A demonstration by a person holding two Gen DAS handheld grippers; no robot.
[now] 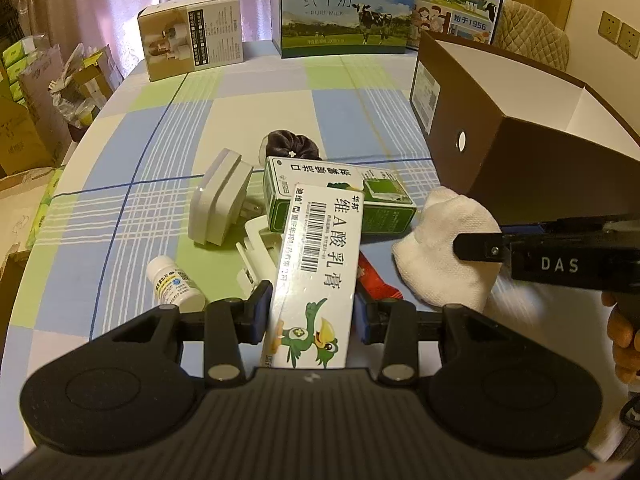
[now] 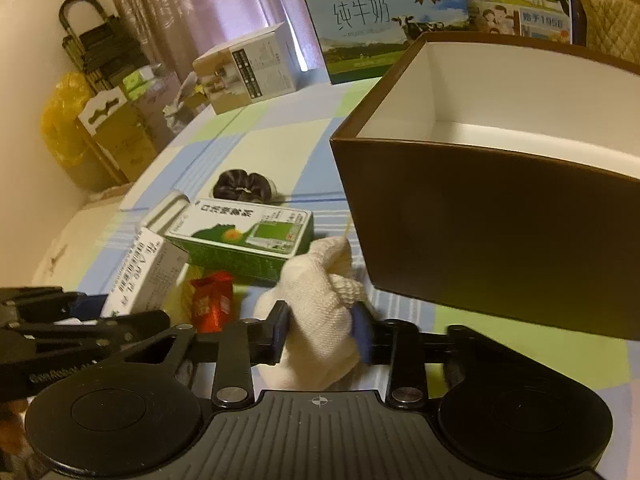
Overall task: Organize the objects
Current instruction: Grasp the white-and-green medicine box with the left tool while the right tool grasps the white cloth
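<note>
My left gripper (image 1: 310,316) is shut on a long white ointment box (image 1: 316,272) with a green bird printed on it, tilted up over the pile. My right gripper (image 2: 322,330) is shut on a white knitted glove (image 2: 320,320), also seen as a white bundle (image 1: 444,248) beside the brown box. The open brown box (image 2: 480,216) with a white inside stands at the right, close behind the glove. On the checked tablecloth (image 1: 160,132) lie a green carton (image 1: 340,196), a white plug adapter (image 1: 218,204), a small white pill bottle (image 1: 174,282), a red packet (image 2: 210,304) and a dark scrunchie (image 1: 294,146).
Two milk cartons (image 1: 346,8) and a small appliance box (image 1: 192,36) stand at the table's far edge. Cardboard boxes (image 1: 24,120) crowd the floor on the left. A quilted chair back (image 1: 536,32) rises behind the brown box. A hand (image 1: 624,340) holds the right gripper.
</note>
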